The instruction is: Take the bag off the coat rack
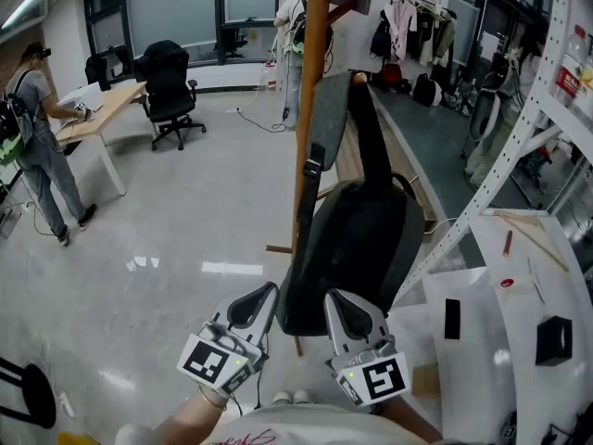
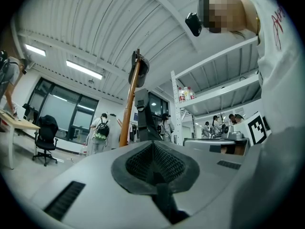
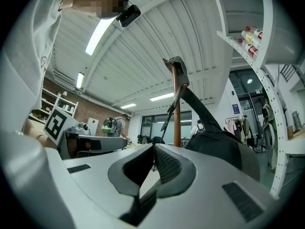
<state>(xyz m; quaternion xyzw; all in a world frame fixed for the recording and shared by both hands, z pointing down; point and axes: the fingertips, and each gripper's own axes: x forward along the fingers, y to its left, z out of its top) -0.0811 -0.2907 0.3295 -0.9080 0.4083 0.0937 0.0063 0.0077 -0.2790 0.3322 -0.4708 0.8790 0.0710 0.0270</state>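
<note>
A black backpack (image 1: pixel 357 248) hangs by its grey strap (image 1: pixel 329 128) from a peg high on the wooden coat rack pole (image 1: pixel 313 82). My left gripper (image 1: pixel 269 289) is shut and empty, with its tip just left of the bag's bottom. My right gripper (image 1: pixel 335 296) is shut too, pointing at the bag's underside; whether it touches the bag I cannot tell. In the left gripper view the closed jaws (image 2: pixel 153 145) point at the pole (image 2: pixel 129 109). The right gripper view shows closed jaws (image 3: pixel 153 147) with the bag (image 3: pixel 219 144) just to their right.
White perforated shelving (image 1: pixel 519 156) stands on the right beside a white table (image 1: pixel 491 286) with a black box (image 1: pixel 553 338). A person (image 1: pixel 37 137) stands by a desk at the far left, near an office chair (image 1: pixel 171 91). Another person (image 1: pixel 295 44) stands behind the rack.
</note>
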